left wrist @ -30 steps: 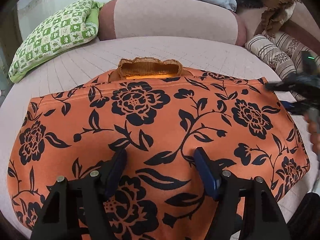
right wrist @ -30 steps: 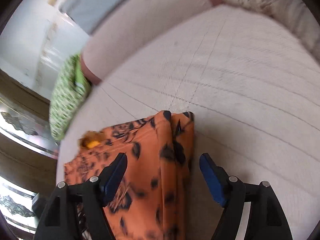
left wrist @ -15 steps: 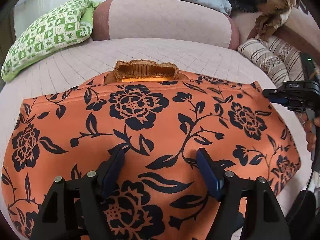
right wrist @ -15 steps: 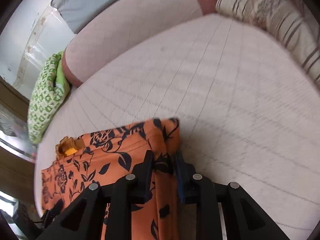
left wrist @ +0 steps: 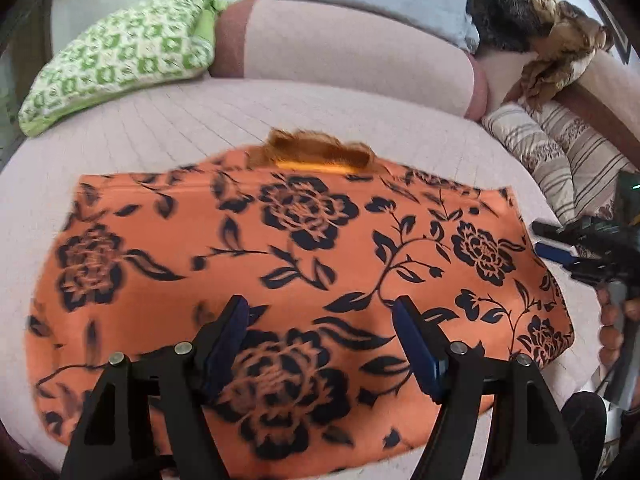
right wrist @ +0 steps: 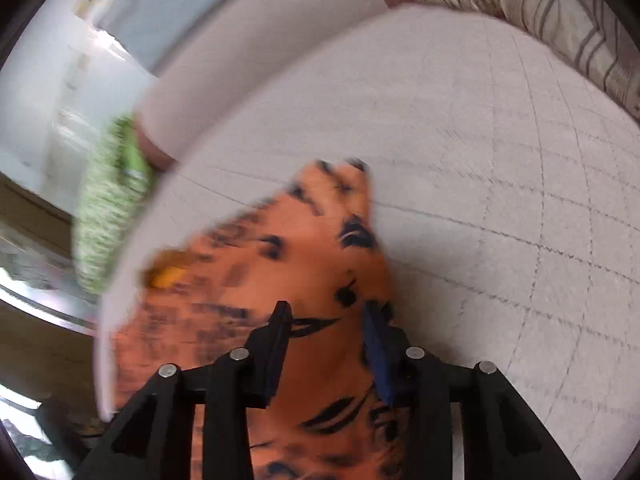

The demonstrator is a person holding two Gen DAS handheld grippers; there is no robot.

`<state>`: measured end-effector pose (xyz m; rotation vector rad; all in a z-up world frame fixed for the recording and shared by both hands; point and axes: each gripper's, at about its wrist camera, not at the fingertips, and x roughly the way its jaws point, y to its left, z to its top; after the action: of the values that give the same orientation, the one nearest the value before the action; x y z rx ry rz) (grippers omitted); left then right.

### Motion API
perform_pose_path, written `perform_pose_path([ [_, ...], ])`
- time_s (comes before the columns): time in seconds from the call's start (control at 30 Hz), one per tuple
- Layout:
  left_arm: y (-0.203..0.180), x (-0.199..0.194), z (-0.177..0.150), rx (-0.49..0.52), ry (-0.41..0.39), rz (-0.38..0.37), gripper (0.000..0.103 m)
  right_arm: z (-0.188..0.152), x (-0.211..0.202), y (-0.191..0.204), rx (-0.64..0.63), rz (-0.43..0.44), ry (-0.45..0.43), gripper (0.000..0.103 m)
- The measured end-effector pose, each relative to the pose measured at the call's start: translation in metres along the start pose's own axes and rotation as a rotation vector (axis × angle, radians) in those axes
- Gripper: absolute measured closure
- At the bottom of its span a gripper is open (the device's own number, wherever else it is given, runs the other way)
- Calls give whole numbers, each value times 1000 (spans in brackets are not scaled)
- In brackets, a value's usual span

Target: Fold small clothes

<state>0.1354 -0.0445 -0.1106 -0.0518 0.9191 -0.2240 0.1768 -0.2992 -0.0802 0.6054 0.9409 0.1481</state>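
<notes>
Lying flat, orange floral garment [left wrist: 304,264] long axis left-right, waistband [left wrist: 316,154] far side.

Orange garment [left wrist: 304,264] with black flowers, green-checked pillow [left wrist: 120,52]

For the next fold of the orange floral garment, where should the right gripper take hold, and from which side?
Judging from its pose, grip the orange floral garment at its far right corner, coming in from the open bed on the right. The layered edges meet there and the cloth lies flat. The right gripper is opening, with cloth between its fingers.
</notes>
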Motion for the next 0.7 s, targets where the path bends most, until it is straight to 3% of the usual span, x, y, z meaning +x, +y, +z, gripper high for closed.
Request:
perform_pose_path([
  [0.03,3,-5,-2,-10,-5,-7,28,-1,-3,9,-28,-2,-17,40],
  [0.1,12,-10,-7,-39,-3,-11,28,-10,-9,10,-57,21,-26,32],
  [0.13,15,-7,-9,-42,11,-7,28,-15,-2,3,-66,4,6,31],
  [0.17,18,-1,-12,-45,38,-14,28,-18,15,-13,-45,-70,74,31],
  [0.2,24,6,-15,-64,83,-42,28,-22,28,-23,-6,-74,105,34],
  [0.23,29,4,-14,-76,89,-57,28,-22,21,-23,11,-70,71,37],
  [0.33,45,-26,-9,-108,34,-92,28,-22,-13,3,-15,-79,-16,37],
  [0.47,81,-80,-14,-182,-87,-97,28,-44,-39,47,-147,15,-64,32],
  [0.6,145,-107,-42,-359,-145,-54,28,-64,-6,50,-167,-19,39,30],
  [0.67,176,-99,-55,-476,-90,-45,30,-71,13,31,-110,-30,105,29],
  [0.7,185,-95,-60,-511,-73,-65,30,-74,13,27,-107,-12,91,29],
])
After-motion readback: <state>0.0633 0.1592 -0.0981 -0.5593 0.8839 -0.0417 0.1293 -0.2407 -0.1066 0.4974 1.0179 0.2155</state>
